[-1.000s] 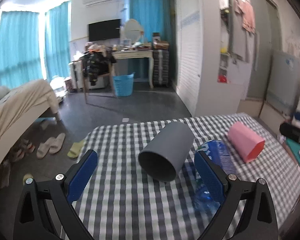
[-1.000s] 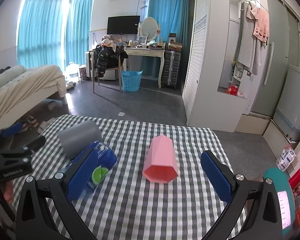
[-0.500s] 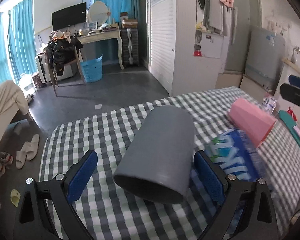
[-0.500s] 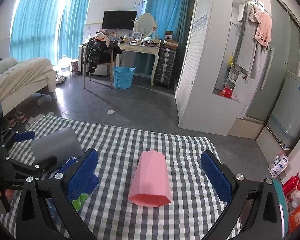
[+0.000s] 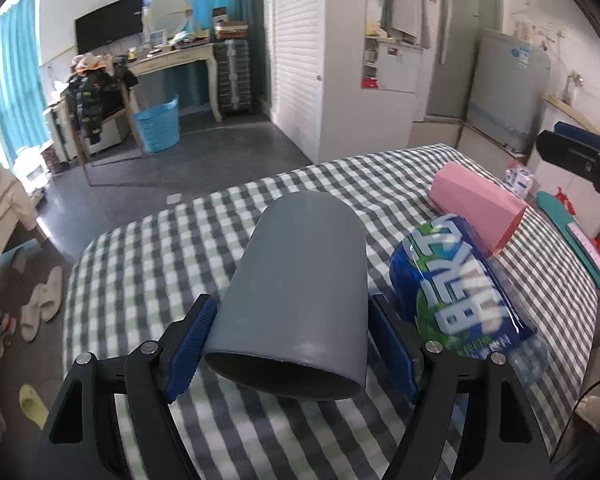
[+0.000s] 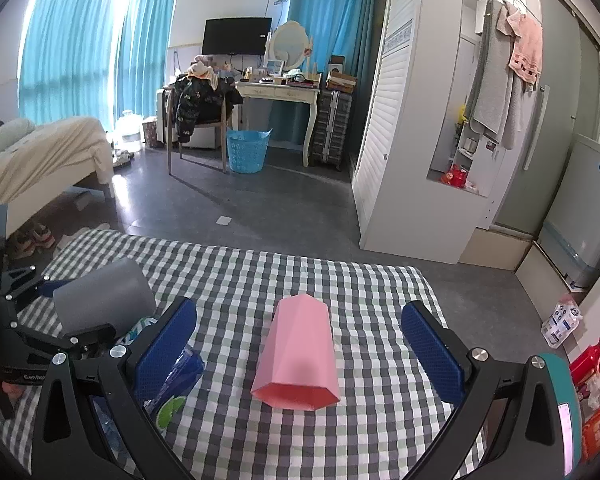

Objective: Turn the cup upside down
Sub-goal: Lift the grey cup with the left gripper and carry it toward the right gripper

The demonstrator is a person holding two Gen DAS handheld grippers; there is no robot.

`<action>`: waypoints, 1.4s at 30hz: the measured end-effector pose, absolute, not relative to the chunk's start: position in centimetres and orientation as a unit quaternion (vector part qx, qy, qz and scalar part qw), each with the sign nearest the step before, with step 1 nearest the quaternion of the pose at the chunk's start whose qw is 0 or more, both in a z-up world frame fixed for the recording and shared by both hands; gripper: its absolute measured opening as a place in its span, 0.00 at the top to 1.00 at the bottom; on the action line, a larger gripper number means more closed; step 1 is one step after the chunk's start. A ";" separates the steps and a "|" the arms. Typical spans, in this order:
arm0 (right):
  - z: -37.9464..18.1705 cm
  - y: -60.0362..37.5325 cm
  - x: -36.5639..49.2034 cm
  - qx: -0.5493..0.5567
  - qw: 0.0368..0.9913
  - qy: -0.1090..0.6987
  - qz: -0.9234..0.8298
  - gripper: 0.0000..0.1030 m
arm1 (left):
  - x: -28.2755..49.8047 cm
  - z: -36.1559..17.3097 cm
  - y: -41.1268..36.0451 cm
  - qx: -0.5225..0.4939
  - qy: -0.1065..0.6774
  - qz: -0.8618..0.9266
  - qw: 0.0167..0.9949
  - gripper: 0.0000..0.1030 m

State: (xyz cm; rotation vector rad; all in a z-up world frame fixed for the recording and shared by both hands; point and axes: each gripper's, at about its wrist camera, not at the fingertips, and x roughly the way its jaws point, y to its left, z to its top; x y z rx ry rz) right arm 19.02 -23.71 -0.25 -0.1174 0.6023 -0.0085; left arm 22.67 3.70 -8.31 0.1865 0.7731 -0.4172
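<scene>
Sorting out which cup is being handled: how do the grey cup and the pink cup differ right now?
The grey cup is round and smooth; the pink cup is faceted. The left gripper has closed its pads on the grey cup's sides, while the pink cup lies untouched between the open fingers of the right gripper. A blue bottle lies against the grey cup, with the pink cup just past it. Both lie on their sides on the checked cloth.

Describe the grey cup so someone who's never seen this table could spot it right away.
On the checked table, the grey cup lies on its side between the left gripper's blue pads. Beside it lie a blue-labelled bottle and a faceted pink cup; it alone is smooth, round and grey.
</scene>
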 end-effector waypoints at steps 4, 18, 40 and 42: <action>0.5 -24.0 17.9 -0.052 0.956 0.289 0.002 0.00 | 20.1 -7.9 4.0 0.102 0.377 -0.153 0.908 0.24; 2.5 -24.3 11.2 -0.032 0.965 0.255 0.045 0.00 | 9.1 -8.3 3.5 0.057 0.407 -0.025 0.911 0.25; 2.6 -26.1 4.8 -0.017 0.968 0.241 0.070 0.00 | 3.2 -8.5 0.2 0.029 0.408 0.029 0.912 0.25; 2.7 -25.6 4.8 -0.020 0.968 0.242 0.070 0.00 | 2.8 -8.2 0.1 0.036 0.406 0.029 0.912 0.25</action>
